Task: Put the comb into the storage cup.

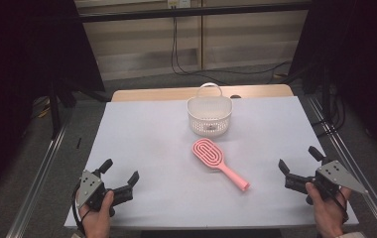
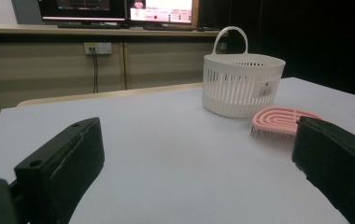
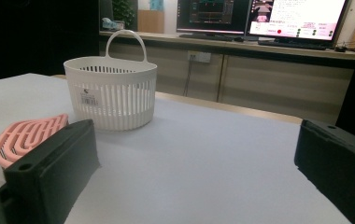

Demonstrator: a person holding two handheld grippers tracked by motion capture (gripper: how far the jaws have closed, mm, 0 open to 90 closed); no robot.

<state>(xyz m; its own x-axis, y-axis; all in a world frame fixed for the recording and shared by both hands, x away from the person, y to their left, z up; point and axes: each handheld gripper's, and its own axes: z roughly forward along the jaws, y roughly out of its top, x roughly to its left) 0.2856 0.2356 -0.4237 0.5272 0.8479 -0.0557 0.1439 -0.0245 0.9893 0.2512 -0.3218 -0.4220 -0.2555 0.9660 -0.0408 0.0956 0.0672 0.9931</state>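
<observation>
basket (image 3: 111, 93) sticker (small), print unreadable

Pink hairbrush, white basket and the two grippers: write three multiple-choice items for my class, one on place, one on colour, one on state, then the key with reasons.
1. Where does the hairbrush lie?
A. inside the basket
B. on the table, on the near side of the basket
C. between a gripper's jaws

2. What colour is the basket?
A. white
B. blue
C. black

3. How do the jaws of the left gripper and right gripper stand?
A. both shut
B. one holds the hairbrush
C. both open and empty

Key: 1 B, the high view shows it flat on the table just short of the basket. 2 A, white slatted wall. 3 C, jaws apart, nothing between them.
</observation>
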